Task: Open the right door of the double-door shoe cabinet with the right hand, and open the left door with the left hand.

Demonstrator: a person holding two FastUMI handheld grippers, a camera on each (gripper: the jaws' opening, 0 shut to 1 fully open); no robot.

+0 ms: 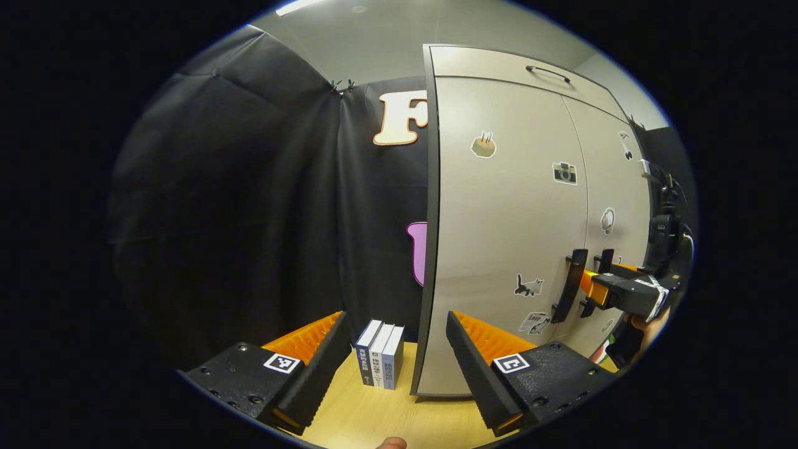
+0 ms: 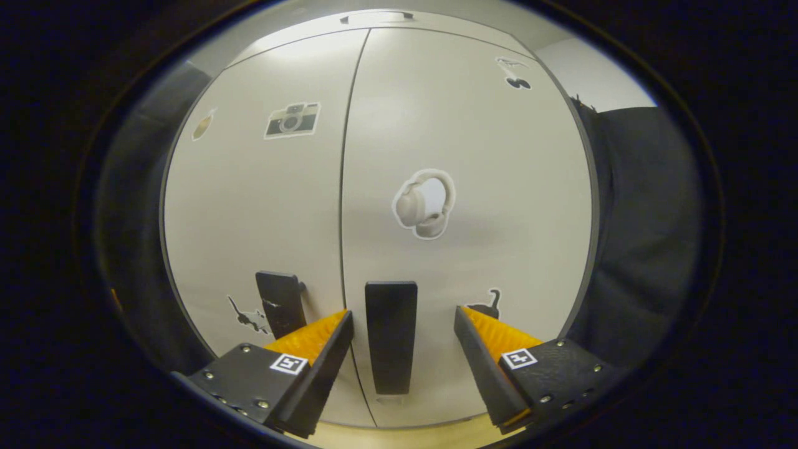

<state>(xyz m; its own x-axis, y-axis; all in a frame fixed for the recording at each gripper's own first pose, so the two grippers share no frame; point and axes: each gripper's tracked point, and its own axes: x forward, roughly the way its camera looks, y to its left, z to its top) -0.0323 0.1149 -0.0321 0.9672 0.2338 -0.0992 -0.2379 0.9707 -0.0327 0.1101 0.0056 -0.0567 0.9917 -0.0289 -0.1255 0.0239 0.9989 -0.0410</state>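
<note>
The beige double-door shoe cabinet [image 2: 436, 125] fills the right gripper view with both doors shut. Its right door [image 2: 486, 224] carries a black upright handle [image 2: 391, 349], which stands between the fingers of my open right gripper [image 2: 402, 315] without being pressed. The left door's handle [image 2: 280, 302] is just to the left of it. In the left gripper view the cabinet [image 1: 505, 218] stands to the right, and my open left gripper [image 1: 399, 349] holds nothing, level with the cabinet's left corner. My right gripper [image 1: 598, 290], held by a hand, shows farther off at the handles.
Three upright books [image 1: 380, 360] stand on the wooden tabletop [image 1: 368, 418] just left of the cabinet, between my left gripper's fingers. Black cloth walls hang behind and to the left. A drawer handle [image 1: 547, 73] sits along the cabinet's top.
</note>
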